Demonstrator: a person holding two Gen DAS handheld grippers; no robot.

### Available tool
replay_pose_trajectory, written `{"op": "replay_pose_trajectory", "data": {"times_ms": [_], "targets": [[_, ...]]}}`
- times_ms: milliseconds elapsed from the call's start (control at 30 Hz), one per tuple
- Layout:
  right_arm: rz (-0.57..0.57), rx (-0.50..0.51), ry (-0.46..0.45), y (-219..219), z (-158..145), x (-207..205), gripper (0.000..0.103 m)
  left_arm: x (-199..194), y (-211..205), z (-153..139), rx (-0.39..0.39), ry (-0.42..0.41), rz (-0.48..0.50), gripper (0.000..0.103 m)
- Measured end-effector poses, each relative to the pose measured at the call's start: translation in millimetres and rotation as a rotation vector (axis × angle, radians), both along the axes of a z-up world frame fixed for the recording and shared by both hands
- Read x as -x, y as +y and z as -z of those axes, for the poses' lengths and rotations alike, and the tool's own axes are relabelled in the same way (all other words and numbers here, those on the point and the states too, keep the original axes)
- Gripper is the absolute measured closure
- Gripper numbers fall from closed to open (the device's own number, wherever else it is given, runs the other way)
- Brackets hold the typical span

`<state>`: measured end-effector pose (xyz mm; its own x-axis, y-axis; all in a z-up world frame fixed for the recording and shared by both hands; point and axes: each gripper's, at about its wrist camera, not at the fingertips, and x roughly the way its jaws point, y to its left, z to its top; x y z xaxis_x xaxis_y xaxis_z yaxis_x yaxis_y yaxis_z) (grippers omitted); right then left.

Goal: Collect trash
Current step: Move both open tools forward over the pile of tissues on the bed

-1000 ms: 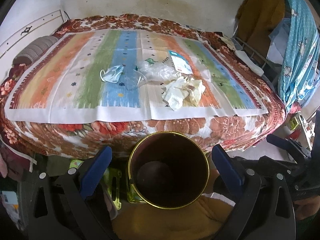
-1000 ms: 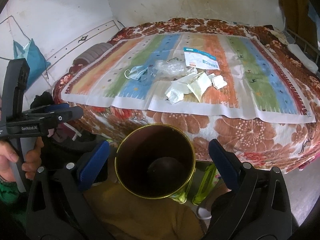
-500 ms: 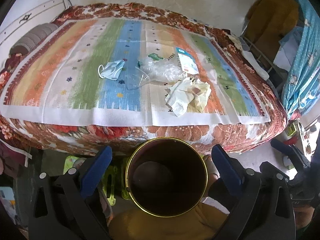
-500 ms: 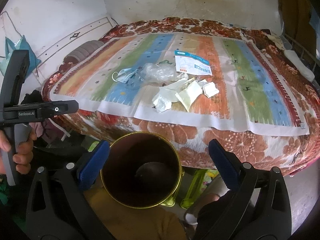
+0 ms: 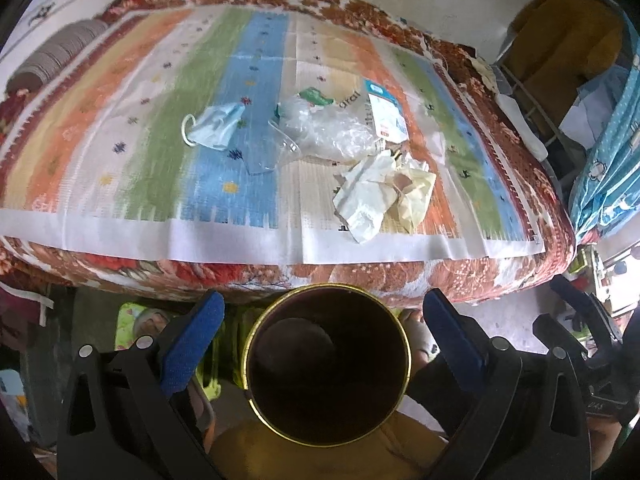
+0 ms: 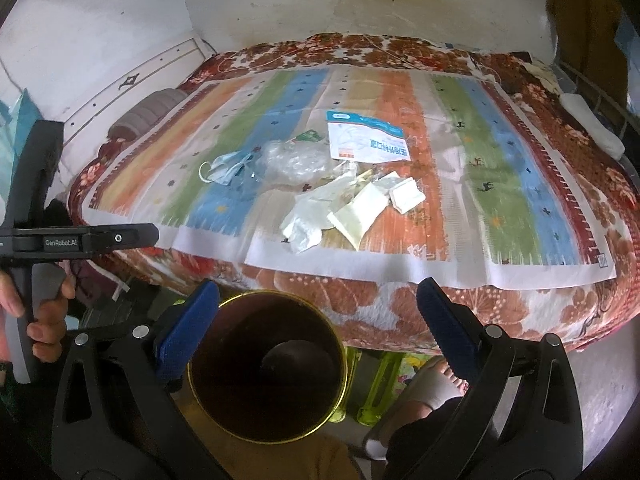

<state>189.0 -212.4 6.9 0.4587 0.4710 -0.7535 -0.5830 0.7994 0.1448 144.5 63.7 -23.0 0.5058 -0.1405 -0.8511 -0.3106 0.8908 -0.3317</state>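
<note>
Trash lies in a cluster on the striped cloth (image 5: 120, 120) of the bed: a blue face mask (image 5: 214, 128) (image 6: 226, 170), a clear plastic cup (image 5: 276, 152), a crumpled clear bag (image 5: 324, 130) (image 6: 294, 160), a blue-and-white packet (image 5: 386, 110) (image 6: 366, 142) and crumpled paper wrappers (image 5: 380, 194) (image 6: 340, 208). A dark bin with a gold rim (image 5: 326, 364) (image 6: 266, 366) stands below the bed's edge, on the person's lap. My left gripper (image 5: 323, 302) and right gripper (image 6: 318, 291) hang open over the bin, short of the trash, holding nothing.
A grey rolled pillow (image 5: 52, 52) lies at the bed's left end. Clothes on a rack (image 5: 560, 60) and a blue curtain (image 5: 608, 152) stand to the right. Green bottles (image 6: 384, 380) and a person's foot (image 6: 436, 380) are on the floor by the bed.
Both grippers have moved closer to the bed, so the trash looks larger. In the right wrist view the bin has slid leftward. Both stay open.
</note>
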Motion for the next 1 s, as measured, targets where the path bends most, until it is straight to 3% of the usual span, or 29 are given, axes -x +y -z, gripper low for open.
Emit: {"op": "replay_pose_trajectory", "data": {"times_ms": [300, 500, 767, 1000], "targets": [[0.011, -0.007, 0.025, 10, 3, -28, 0.009, -34, 4, 8, -0.019, -0.013, 0.031, 0.006], [0.035, -0.006, 0.046, 12, 8, -55, 0.009, -58, 7, 22, 0.009, -0.006, 0.057, 0.006], [0.069, -0.020, 0.131, 13, 25, -87, 0.011, -82, 6, 37, 0.051, -0.010, 0.112, 0.012], [0.105, 0.008, 0.156, 23, 46, -120, 0.016, -99, -1, 48, 0.026, -0.022, 0.153, 0.013]]}}
